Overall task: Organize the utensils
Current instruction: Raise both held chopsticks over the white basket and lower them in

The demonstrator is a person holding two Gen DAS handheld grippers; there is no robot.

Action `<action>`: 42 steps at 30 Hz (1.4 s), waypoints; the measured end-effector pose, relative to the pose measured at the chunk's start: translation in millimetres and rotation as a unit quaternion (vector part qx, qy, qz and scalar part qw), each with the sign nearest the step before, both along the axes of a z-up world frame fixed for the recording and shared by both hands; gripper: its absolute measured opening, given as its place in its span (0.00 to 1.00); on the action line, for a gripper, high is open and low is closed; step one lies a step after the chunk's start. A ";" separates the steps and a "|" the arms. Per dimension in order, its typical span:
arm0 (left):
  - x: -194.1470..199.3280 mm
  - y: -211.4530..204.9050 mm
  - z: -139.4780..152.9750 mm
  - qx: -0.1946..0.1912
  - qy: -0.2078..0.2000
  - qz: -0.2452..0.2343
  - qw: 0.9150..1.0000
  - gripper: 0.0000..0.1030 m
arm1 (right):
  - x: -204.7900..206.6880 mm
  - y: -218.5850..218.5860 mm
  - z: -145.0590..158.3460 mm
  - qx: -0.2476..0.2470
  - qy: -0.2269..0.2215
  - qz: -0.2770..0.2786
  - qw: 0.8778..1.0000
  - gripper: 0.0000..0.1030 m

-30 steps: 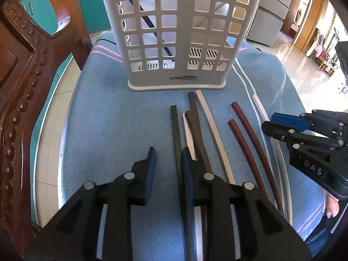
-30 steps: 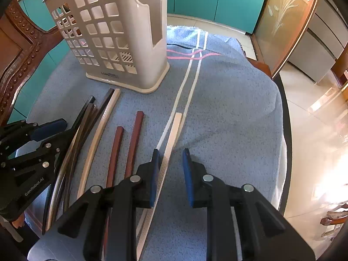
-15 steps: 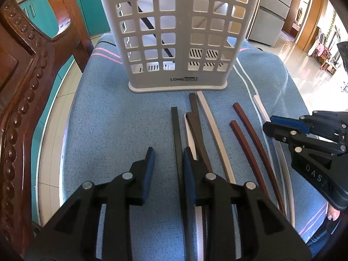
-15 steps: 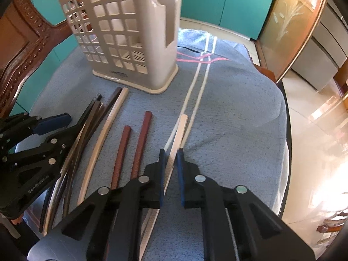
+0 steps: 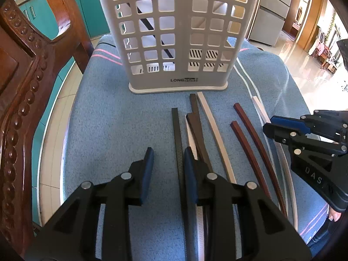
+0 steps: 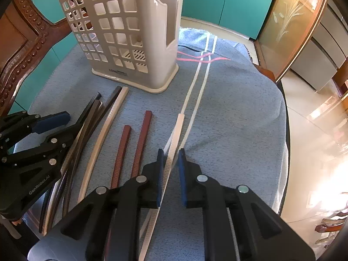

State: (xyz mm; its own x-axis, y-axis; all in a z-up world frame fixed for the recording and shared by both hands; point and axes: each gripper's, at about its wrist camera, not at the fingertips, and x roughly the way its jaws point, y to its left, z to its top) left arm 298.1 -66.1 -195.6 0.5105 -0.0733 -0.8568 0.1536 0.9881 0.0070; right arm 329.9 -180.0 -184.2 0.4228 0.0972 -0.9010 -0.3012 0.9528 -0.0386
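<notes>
A white perforated basket (image 5: 178, 32) (image 6: 130, 32) stands upright on the blue cloth, with one black stick leaning inside it. In front of it lie several chopsticks. My left gripper (image 5: 168, 163) (image 6: 74, 120) is open low over the cloth; a black chopstick (image 5: 176, 130) lies between its fingers, close to the right one. A dark brown stick (image 5: 196, 126), a cream one (image 5: 209, 117) and two red-brown ones (image 5: 245, 119) lie further right. My right gripper (image 6: 170, 169) (image 5: 268, 124) straddles the white chopstick (image 6: 179, 126) (image 5: 260, 108); its jaws are opening, with a gap at the right pad.
A carved wooden chair (image 5: 21, 87) (image 6: 26, 50) stands close on the left. The cloth-covered table (image 6: 239, 119) ends in a curved edge on the right, with tiled floor beyond. Teal cabinets stand behind the basket.
The right jaws closed tight around the white chopstick, then parted slightly. The basket looks a little closer in both views. The left gripper stayed put.
</notes>
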 end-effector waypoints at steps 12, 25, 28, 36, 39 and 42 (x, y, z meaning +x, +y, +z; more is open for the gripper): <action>6.1 -6.9 3.4 -0.009 0.008 -0.007 1.000 0.07 | -10.8 14.1 -3.1 0.012 -0.015 0.006 1.000 0.08; -48.1 26.6 124.3 -0.087 -0.152 -0.016 0.984 0.07 | -84.7 -17.4 133.1 0.133 -0.178 0.047 0.974 0.06; -62.2 30.0 147.6 -0.092 -0.183 -0.019 0.979 0.07 | -105.9 -29.9 153.6 0.170 -0.200 0.048 0.964 0.06; -62.1 52.1 225.5 -0.118 -0.250 0.015 0.961 0.06 | -102.6 -41.8 231.0 0.239 -0.262 0.056 0.933 0.06; -61.0 61.5 258.7 -0.140 -0.285 0.035 0.948 0.06 | -92.8 -41.6 260.5 0.255 -0.299 0.040 0.919 0.06; -59.5 70.2 277.9 -0.163 -0.322 0.064 0.930 0.06 | -85.9 -47.1 278.0 0.285 -0.355 0.000 0.891 0.06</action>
